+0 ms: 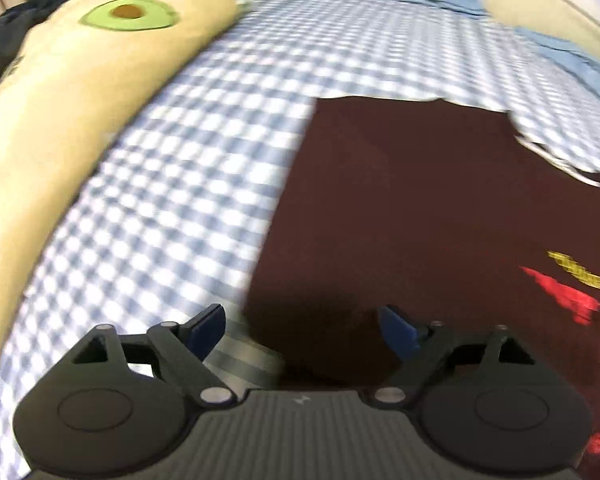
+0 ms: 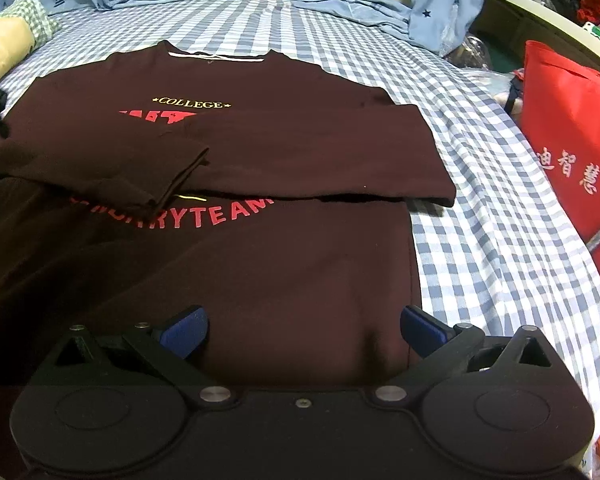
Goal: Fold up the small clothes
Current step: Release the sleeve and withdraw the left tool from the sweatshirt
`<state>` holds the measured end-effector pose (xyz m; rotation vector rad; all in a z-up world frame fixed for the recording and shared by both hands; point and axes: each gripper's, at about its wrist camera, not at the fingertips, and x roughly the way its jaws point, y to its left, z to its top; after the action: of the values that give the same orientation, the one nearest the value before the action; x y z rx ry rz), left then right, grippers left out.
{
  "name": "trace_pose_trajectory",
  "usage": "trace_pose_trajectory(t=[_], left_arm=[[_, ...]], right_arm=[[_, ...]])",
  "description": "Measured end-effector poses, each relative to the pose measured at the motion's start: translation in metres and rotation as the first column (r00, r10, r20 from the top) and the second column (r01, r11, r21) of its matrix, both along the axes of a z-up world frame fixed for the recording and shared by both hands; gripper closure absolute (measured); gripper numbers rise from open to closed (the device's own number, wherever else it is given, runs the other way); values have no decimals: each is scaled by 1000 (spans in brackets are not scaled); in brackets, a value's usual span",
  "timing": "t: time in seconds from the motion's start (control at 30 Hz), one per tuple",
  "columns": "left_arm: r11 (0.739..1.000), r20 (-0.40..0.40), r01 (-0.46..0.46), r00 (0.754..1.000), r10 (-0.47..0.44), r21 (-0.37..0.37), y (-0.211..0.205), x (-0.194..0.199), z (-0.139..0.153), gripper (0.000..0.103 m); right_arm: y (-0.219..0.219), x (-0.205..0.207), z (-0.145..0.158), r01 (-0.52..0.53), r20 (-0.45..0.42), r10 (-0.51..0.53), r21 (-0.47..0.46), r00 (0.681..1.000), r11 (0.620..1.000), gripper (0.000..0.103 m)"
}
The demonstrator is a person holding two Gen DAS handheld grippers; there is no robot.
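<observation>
The dark maroon long-sleeved sweatshirt with red lettering (image 2: pixel 228 168) lay flat on the blue-and-white checked bedsheet (image 2: pixel 480 184), both sleeves already folded across its chest; the body fold looked still to come; the left gripper (image 1: pixel 302 330) and right gripper (image 2: pixel 304 330) both stood released, empty, at its near hem; open sheet lay right, a cream avocado-print pillow (image 1: pixel 100 76) crowding left
</observation>
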<state>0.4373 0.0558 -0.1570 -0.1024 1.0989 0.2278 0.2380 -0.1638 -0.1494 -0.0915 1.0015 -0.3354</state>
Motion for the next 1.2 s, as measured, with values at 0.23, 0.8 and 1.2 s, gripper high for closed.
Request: trace_pose_trajectory(t=[0.23, 0.8, 1.2], left_arm=[[997, -51, -73, 996, 74, 11, 46, 19, -36, 4], [994, -33, 41, 999, -38, 104, 27, -34, -11, 1], [963, -3, 232, 972, -234, 134, -26, -148, 12, 1]], right_arm=[[20, -15, 7, 51, 2, -51, -31, 999, 998, 0], [46, -53, 8, 43, -52, -43, -1, 998, 999, 0], [37, -83, -5, -112, -121, 118, 59, 986, 992, 0]])
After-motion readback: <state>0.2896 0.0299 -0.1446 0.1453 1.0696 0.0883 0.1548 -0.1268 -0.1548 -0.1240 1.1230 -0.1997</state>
